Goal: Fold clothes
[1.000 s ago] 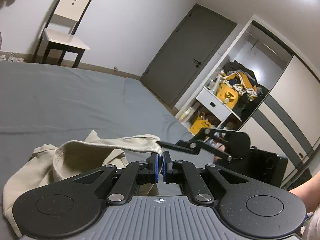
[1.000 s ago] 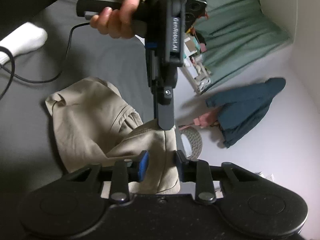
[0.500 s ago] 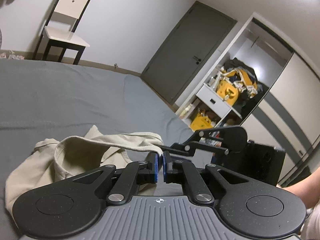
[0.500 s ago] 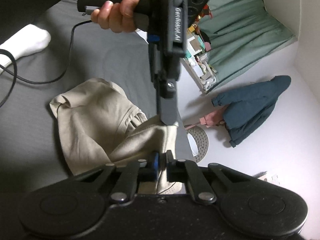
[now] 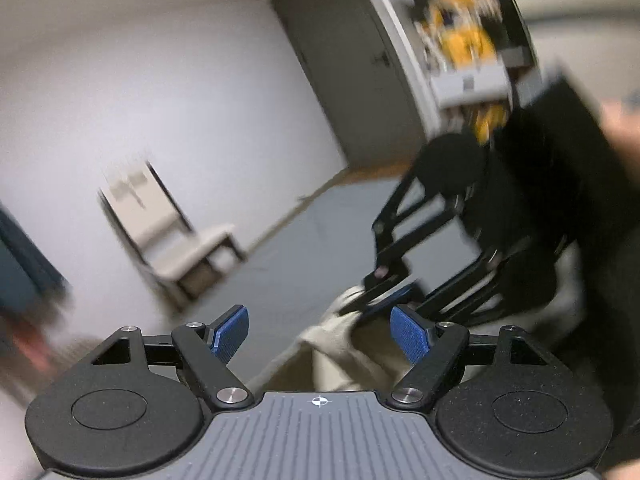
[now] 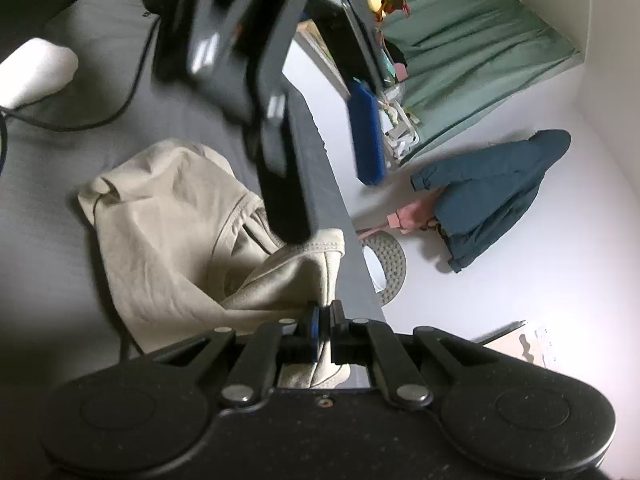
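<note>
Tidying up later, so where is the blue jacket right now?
In the right wrist view, the blue jacket lies on the white floor at right, beside a pink garment, below the green curtain.

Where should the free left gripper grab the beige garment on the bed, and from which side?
Probably the beige garment's loose far corner, flat on the grey bed, from the open bed side. The right gripper already pinches the raised hem at the bed's edge; the left gripper has just been opening, nothing between its pads. A pinch opposite lets the two stretch it flat.
</note>
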`<action>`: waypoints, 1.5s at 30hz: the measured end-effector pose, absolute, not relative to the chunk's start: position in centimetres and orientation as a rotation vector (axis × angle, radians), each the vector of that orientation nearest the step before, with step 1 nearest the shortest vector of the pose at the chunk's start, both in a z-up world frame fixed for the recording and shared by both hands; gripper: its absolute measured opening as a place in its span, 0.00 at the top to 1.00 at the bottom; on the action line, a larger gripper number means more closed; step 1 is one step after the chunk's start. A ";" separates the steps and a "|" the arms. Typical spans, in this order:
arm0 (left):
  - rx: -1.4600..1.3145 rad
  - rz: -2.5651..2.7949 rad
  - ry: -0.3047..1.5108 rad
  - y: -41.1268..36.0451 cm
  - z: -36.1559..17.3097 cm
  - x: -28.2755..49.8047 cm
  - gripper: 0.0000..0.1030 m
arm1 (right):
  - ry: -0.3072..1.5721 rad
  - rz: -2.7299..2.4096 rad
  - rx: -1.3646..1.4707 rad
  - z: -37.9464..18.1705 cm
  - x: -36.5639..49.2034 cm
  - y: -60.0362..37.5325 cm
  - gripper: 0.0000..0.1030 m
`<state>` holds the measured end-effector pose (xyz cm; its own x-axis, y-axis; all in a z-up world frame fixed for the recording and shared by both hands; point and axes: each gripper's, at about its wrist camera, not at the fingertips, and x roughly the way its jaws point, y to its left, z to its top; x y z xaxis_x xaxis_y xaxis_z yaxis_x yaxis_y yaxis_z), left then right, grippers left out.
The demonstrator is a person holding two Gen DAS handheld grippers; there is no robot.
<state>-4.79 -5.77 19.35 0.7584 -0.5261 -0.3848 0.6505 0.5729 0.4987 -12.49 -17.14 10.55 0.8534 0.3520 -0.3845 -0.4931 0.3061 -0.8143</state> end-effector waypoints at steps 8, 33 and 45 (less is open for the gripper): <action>1.173 -0.604 0.114 -10.5 15.2 -7.6 0.30 | 0.137 0.570 -1.156 10.5 -13.5 -16.9 0.95; 1.237 -0.564 0.191 -13.4 13.9 -7.0 0.96 | 0.104 0.602 -1.212 9.5 -14.4 -16.6 0.95; 1.100 -0.298 0.216 -7.3 17.6 -5.8 0.96 | 0.350 0.480 -0.646 11.2 -8.1 -25.1 0.76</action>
